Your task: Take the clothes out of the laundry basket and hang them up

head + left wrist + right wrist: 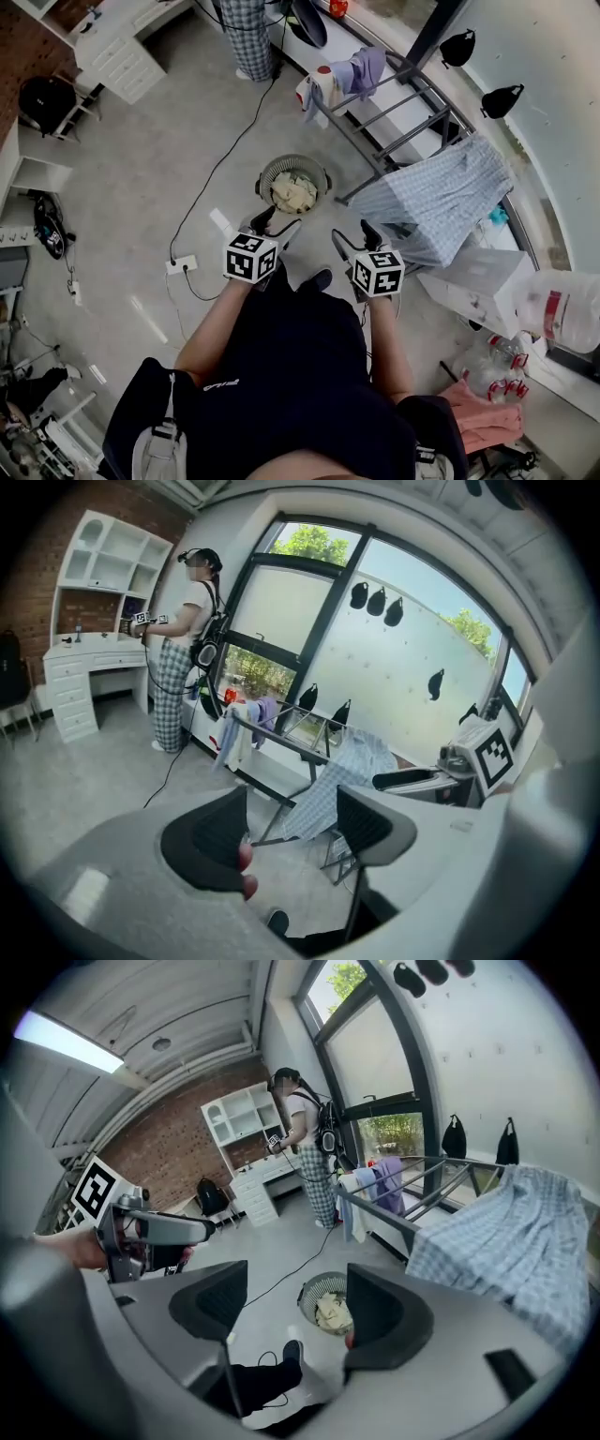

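The basket stands on the grey floor near the rack by the window. The left gripper and right gripper are spread, empty.

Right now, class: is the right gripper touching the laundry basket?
Apart. The right gripper view shows the right gripper open and empty, with the laundry basket standing well beyond its jaws.

- A person in checked trousers stands near a white desk.
- A black cable runs over the floor to a white plug box.
- A black bag sits on a chair.
- Black pouches hang on the window.
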`<state>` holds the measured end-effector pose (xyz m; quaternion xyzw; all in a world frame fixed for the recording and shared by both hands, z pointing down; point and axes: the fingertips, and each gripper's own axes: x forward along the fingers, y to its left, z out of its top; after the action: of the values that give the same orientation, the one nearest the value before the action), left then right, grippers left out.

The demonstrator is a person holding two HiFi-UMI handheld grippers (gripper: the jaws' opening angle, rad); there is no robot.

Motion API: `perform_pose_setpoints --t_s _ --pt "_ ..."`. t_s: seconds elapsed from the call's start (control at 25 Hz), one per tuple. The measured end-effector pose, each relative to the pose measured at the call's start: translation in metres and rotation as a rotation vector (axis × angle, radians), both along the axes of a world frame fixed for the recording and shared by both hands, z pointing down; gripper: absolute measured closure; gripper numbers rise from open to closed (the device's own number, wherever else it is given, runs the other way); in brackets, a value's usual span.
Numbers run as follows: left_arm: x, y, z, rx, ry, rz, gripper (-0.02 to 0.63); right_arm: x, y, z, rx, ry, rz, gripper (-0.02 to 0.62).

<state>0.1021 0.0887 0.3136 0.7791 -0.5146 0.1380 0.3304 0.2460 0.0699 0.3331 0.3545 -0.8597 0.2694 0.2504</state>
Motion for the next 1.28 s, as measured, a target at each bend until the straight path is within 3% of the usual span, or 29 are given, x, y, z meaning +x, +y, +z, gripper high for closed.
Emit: perform_pose_setpoints --t_s 0.16,0.32,0.8,1.0,1.28 --pt "-0.061 0.002 0.012 -0.028 0.002 -0.051 0.316 -0.041 -0.005 0.015 -0.039 0.031 -0.02 0.267" --pt "-0.107 -0.004 0.025 -0.048 0.012 -0.047 0.316 -0.085 -0.011 0.028 -0.099 0.011 -0.016 0.267" --pt "-0.16 -0.035 0.083 -0.117 0.048 0.019 0.316 -0.172 -0.05 0.086 -0.149 0.05 -0.09 0.268" --pt "-0.176 -0.052 0.13 -0.145 0.064 -0.035 0.316 -0.19 -0.076 0.164 -0.185 0.069 -0.156 0.277" --pt "-0.19 -0.091 0.224 -0.167 0.059 -0.121 0.318 -0.205 -0.133 0.322 -0.202 0.164 -0.282 0.325"
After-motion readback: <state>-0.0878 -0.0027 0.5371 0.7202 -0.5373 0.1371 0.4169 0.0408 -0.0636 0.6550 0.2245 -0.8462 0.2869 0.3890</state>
